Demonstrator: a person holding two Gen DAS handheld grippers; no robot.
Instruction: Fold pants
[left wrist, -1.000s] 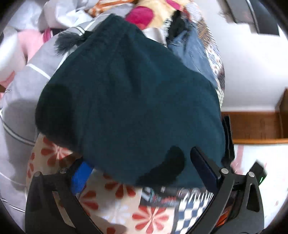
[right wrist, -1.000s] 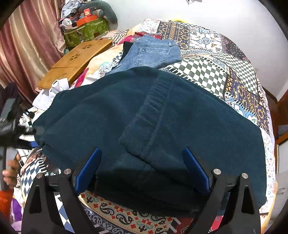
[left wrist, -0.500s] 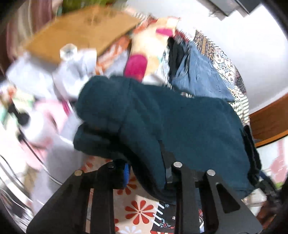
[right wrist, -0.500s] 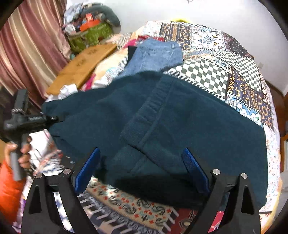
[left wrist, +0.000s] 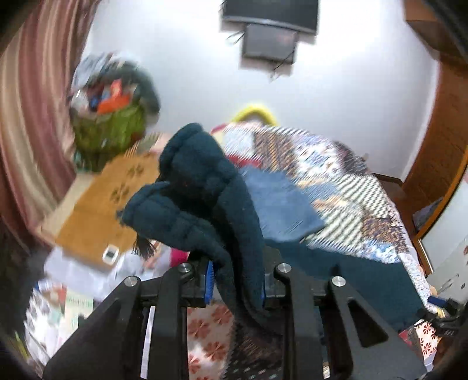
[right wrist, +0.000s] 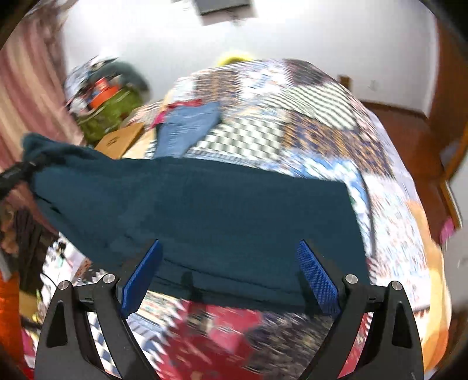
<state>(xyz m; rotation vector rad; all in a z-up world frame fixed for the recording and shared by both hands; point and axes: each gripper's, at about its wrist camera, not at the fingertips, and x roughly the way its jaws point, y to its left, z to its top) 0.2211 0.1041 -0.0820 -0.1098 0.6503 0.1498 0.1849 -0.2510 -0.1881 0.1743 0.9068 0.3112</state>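
In the left wrist view the left claw (left wrist: 236,280) fills the foreground, its two fingers drawn close together on a thick bunch of the dark teal pants (left wrist: 204,187). The fleece rises out of the grip in a rumpled hump, and a frayed drawstring tassel (left wrist: 143,248) hangs from its left edge. To the right, the rest of the pants runs low across the bed (left wrist: 365,204). Just past the hump lies a pair of blue jeans (left wrist: 280,210) on the patchwork quilt, with a wooden board (left wrist: 108,201) to the left and a green basket of clutter (left wrist: 111,128) behind that. On the far white wall hangs a dark screen (left wrist: 269,26). This view is blurred.

The right wrist view gives what the left cannot: the right claw (right wrist: 231,276) stands wide open, blue pads (right wrist: 317,280) well apart, with nothing between them. It hovers at the near edge of the pants (right wrist: 204,210), which spread as a broad flat sheet over the bed (right wrist: 336,122). The sheet's far left corner is lifted and pulled to a point where the left claw (right wrist: 14,175) grips it. Beyond lie the jeans (right wrist: 187,128), then the basket (right wrist: 111,105) against the wall. Only here does an orange-yellow object (right wrist: 433,263) show at the right edge of the bed; what it is cannot be told.
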